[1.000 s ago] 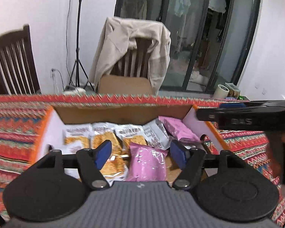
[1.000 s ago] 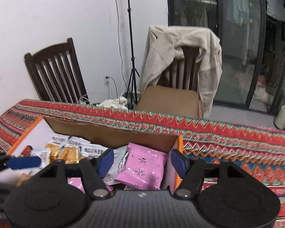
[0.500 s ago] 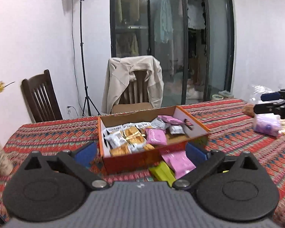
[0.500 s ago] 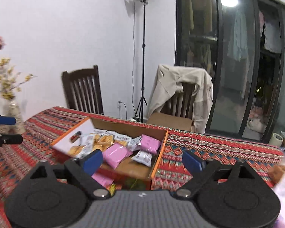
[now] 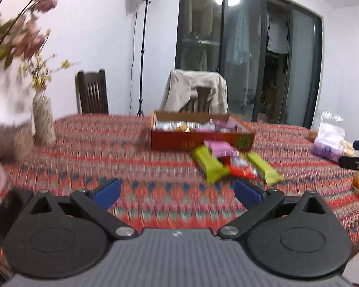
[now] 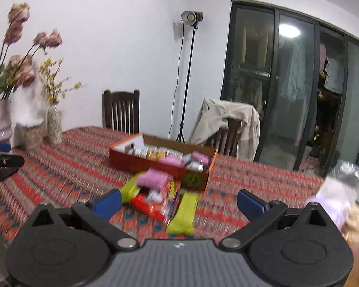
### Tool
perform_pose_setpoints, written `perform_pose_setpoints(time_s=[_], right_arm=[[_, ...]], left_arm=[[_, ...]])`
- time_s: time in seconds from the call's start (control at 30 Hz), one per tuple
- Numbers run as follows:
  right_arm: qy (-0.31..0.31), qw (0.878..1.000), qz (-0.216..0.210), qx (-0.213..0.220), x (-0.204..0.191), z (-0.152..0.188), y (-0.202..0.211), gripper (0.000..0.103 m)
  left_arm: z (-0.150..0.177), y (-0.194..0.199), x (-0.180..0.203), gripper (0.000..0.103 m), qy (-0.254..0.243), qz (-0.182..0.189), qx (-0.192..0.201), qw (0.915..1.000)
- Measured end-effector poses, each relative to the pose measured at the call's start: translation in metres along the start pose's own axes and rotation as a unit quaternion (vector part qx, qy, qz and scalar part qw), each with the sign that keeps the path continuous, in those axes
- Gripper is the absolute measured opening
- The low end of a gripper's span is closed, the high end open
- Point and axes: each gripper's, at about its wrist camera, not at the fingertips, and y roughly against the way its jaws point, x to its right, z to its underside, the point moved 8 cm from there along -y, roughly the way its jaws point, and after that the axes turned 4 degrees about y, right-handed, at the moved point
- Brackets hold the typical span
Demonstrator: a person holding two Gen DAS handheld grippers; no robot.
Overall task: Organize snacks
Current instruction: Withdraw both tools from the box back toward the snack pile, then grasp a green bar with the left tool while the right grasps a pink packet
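Jaws both spread wide, just opened, empty | patterned tablecloth (image 5: pixel 155 165) | snack box (image 5: pixel 198 141) mid-table

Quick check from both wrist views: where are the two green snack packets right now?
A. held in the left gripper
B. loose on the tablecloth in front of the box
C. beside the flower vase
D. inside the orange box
B: both green packets lie on the tablecloth in the loose pile in front of the orange box, outside it.
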Motion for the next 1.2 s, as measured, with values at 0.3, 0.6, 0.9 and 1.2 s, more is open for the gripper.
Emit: perform_pose_setpoints(time_s=[0.3,0.6,0.9,1.2], right_arm=[[-0.066,0.995,-0.017,-0.067,-0.030,0.084,0.001,0.103],[-0.089,0.994,-0.003,-0.064,-0.016,0.091,0.001,0.103],[-0.126,0.991,0.004,-0.052,0.012,0.082,-0.029,0.103],[-0.114,0.993,0.002,-0.029,0.023,0.047,-0.073,0.103]], left_arm=[[0.017,0.011,-0.001,0.103,0.004,-0.001,-0.020,0.9998],[0.020,-0.021,0.017,0.103,0.003,0.019,-0.039,0.9991],[-0.019,-0.137,0.053,0.090,0.022,0.066,-0.062,0.9956],[-0.019,-0.279,0.061,0.065,0.069,0.075,-0.141,0.9847]])
